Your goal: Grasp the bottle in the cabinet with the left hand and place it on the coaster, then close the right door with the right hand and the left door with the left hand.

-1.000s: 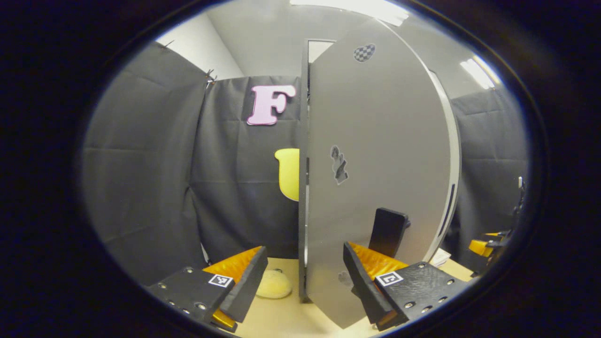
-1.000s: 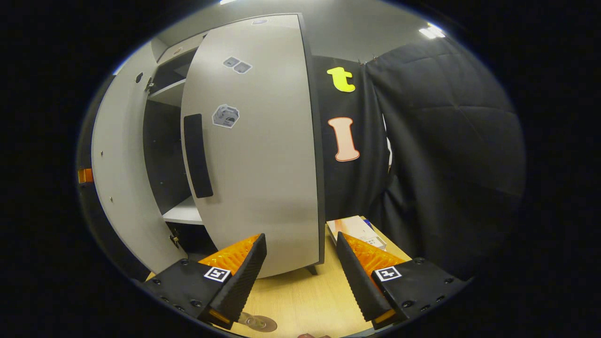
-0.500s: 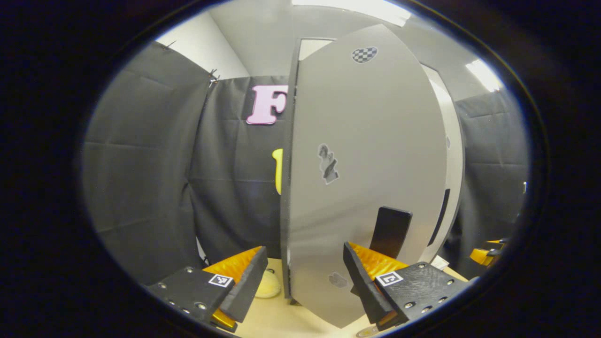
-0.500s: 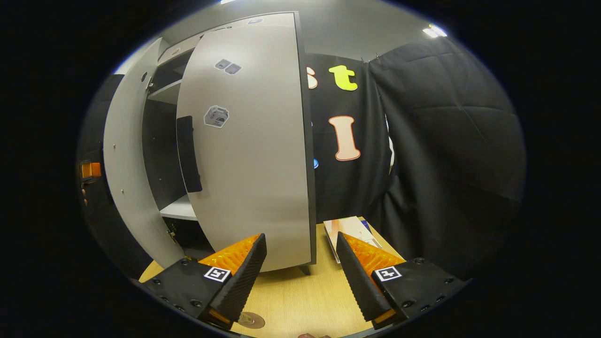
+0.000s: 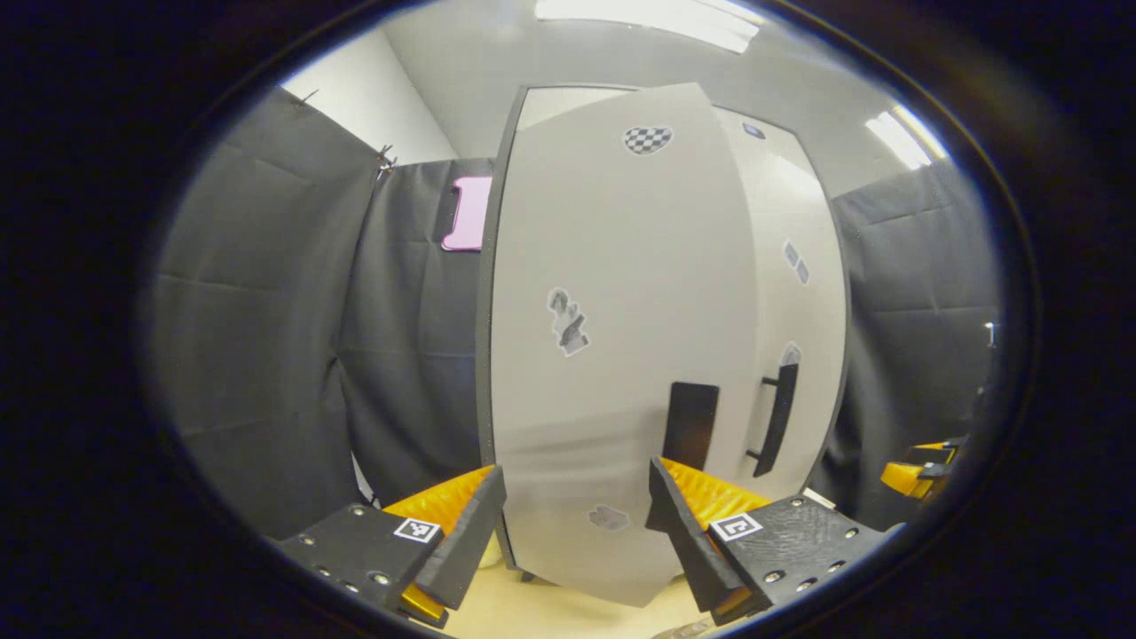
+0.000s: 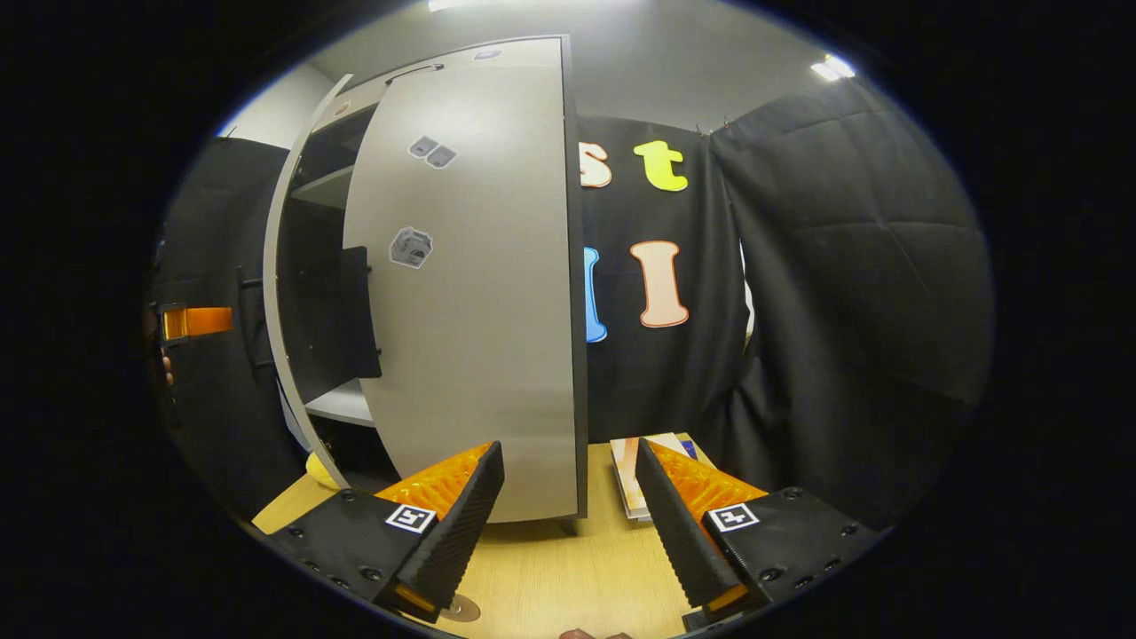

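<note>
So both doors are swinging shut right now and neither is home yet. In the left gripper view the left tongs [image 5: 572,519] hang apart with nothing between them, right up against the left door [image 5: 612,337], whose dark handle [image 5: 690,426] sits at about 1 o'clock from the fingertips; the right door [image 5: 799,293] peeks out behind it at 3 o'clock. In the right gripper view the right tongs [image 6: 568,501] are apart too, holding nothing, a little back from the right door [image 6: 470,284], and the cabinet [image 6: 324,266] gap shows at 9 o'clock with a shelf inside. I can't make out the bottle or the coaster for sure; a small round disc on the bench [image 6: 568,568] at 7 o'clock might be the coaster, hard to tell. My take: push flat on the panel near the handle side, not the hinge side, and let the right door seat first so the two free edges don't clash in the middle. Watch the stack of booklets [image 6: 630,470] at 12 o'clock just past the right fingertips, near the door's bottom corner. Open room looks fine toward the booth cloth at 3 o'clock; the other tongs [image 6: 191,321] sit at 9 o'clock beyond the left door.
</note>
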A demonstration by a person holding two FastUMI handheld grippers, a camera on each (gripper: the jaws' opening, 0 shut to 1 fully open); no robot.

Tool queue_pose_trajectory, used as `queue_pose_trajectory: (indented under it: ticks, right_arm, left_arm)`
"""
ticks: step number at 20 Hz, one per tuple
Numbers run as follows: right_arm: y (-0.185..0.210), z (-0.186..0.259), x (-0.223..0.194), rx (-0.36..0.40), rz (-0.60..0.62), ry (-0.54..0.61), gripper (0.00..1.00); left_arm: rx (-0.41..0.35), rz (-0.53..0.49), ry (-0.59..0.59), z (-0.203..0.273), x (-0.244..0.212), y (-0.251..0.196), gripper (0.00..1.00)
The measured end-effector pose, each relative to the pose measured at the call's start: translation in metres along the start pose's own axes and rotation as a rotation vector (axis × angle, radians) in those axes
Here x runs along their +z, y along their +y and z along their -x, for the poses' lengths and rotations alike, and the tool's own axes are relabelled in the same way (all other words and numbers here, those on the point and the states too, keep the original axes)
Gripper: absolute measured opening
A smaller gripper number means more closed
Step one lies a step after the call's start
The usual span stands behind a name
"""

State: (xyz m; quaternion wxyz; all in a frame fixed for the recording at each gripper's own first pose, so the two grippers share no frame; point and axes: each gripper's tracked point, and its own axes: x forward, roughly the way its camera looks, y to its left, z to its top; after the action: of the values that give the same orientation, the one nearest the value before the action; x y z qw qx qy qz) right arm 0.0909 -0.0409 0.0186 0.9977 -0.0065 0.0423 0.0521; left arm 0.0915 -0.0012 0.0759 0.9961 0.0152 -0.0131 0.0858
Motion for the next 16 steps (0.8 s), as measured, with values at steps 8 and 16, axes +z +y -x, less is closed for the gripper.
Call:
queue_pose_trajectory:
  ticks: [8,16]
  right_arm:
    - [-0.001,-0.009,0.030,0.128,-0.015,-0.065,0.95]
    - [0.010,0.004,0.025,0.163,0.006,-0.079,0.95]
  left_arm:
    - [0.094,0.005,-0.024,0.034,-0.003,0.002,0.94]
    - [0.101,0.057,-0.065,0.054,0.002,0.000,1.00]
